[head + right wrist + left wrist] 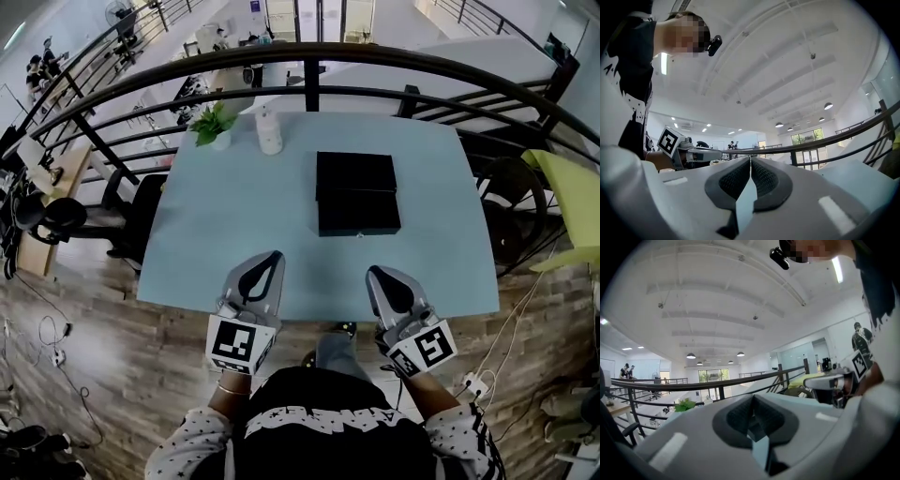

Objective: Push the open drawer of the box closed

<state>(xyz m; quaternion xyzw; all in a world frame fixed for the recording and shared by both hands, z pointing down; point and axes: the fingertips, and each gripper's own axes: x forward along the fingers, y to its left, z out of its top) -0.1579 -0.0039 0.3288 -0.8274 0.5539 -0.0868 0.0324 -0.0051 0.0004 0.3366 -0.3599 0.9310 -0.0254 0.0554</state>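
Note:
A black box (354,173) lies in the middle of the light blue table (234,225). Its black drawer (359,213) is pulled out toward me, with a small knob on its front. Both grippers hover at the table's near edge, well short of the drawer. My left gripper (274,256) is shut and empty, to the drawer's lower left. My right gripper (376,273) is shut and empty, just below the drawer's front. Both gripper views tilt upward: the left gripper (752,397) and the right gripper (750,159) show jaws pressed together against the ceiling; the box is hidden there.
A small potted plant (214,123) and a white bottle (269,131) stand at the table's far left. A black railing (309,84) curves behind the table. A dark office chair (141,211) stands to the left, a green chair (572,192) to the right.

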